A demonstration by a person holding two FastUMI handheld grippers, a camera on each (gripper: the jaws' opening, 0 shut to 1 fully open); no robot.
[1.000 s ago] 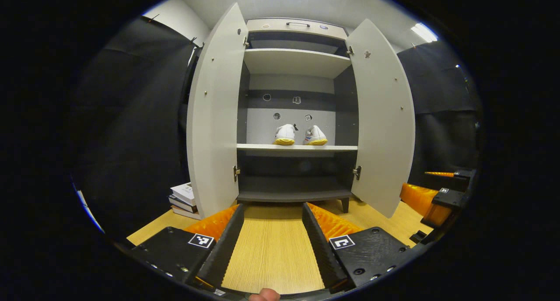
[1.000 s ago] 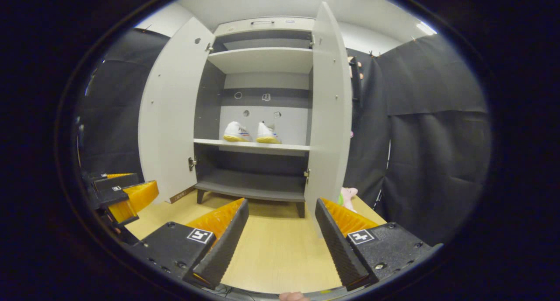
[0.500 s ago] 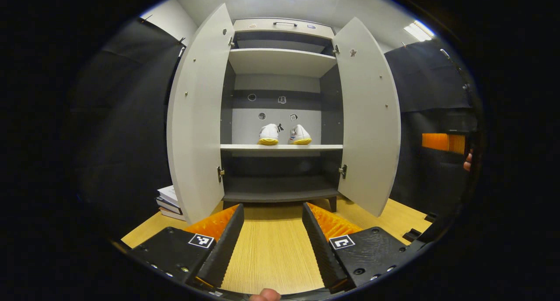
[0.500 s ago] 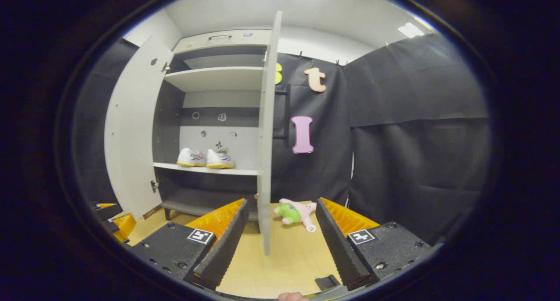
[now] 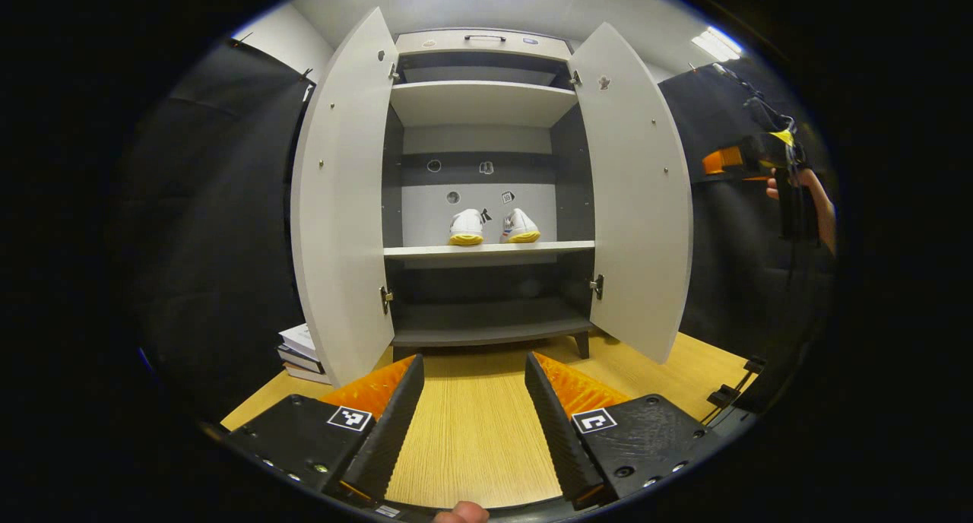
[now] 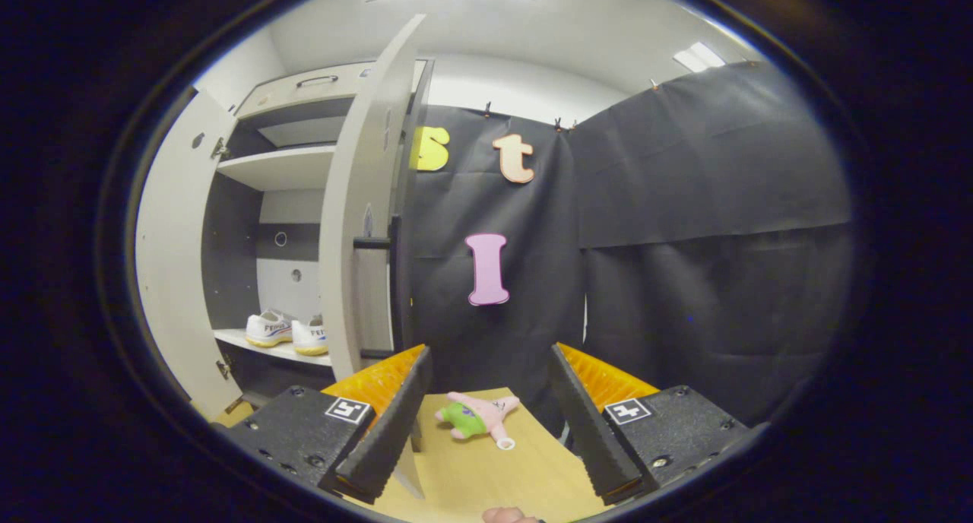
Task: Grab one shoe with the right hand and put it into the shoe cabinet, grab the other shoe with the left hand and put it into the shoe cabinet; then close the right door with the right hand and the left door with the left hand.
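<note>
Shoes [image 5: 494,227] both sit on the middle shelf [image 5: 486,248], so that part's done. Right door [image 5: 638,196] and left door [image 5: 342,196] are open. Your right gripper [image 6: 486,409] and left gripper [image 5: 473,409] gape wide, holding nothing. Doors remain.

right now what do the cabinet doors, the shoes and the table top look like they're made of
Cabinet doors: probably laminated board, judging by the flat matte light-grey faces with small screw heads.
Shoes: likely canvas or similar fabric, white uppers over yellowish rubber-looking soles.
Table top: light wood or wood-look laminate, showing fine straight grain lines.
</note>
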